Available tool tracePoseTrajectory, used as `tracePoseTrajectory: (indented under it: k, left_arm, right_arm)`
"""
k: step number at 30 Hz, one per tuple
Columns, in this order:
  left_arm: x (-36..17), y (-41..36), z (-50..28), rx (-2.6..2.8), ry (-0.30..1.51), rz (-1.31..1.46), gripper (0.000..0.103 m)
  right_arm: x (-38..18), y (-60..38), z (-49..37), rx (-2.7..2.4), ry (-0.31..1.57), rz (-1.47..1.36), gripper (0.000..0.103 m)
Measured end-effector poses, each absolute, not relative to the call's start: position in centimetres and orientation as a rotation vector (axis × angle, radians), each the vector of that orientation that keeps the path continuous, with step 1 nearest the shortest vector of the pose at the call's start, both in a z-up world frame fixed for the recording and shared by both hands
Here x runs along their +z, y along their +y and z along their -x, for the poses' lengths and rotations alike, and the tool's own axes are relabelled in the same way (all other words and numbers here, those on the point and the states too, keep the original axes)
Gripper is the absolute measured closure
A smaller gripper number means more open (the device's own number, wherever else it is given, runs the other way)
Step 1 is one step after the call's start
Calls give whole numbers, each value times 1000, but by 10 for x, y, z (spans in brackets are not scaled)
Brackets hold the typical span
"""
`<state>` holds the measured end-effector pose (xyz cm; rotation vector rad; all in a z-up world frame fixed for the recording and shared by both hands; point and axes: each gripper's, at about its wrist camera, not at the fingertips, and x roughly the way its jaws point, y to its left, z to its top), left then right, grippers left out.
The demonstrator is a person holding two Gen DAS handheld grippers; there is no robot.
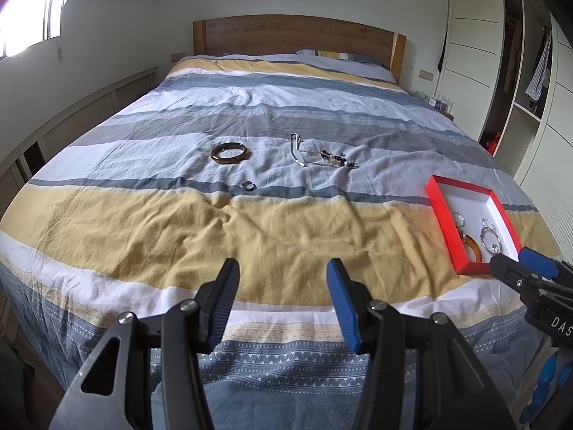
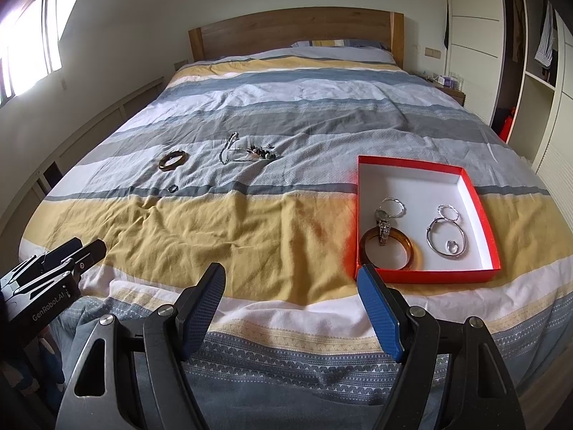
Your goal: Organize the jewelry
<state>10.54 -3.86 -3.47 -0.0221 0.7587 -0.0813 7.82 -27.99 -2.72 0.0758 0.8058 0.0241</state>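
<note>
Nearest, both claws hang over the foot of the bed, each spread wide with nothing between its ribbed blue pads: the left claw (image 1: 283,302) over the yellow stripe of the crumpled quilt (image 1: 179,229), the right claw (image 2: 292,308) just short of the red cardboard box (image 2: 426,275). The box's white floor already holds an amber bangle (image 2: 391,249) with a metal watch (image 2: 383,227) across it, and thin silver hoops (image 2: 446,238). Farther up the bed, ahead of the left claw, lie a small ring (image 1: 248,186), then a dark glossy bangle (image 1: 230,153) lying flat, and to its right a tangle of fine chain and beads (image 1: 318,156). The left claw looks better placed for these.
</note>
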Motion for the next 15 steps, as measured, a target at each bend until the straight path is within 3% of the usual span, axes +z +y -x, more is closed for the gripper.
tracePoseTrajectory:
  k: [15]
  left_arm:
    - [-60,-18,-156,-79,815,52,54]
  right_arm:
    - [-43,-254,-135,115,849,-20,30]
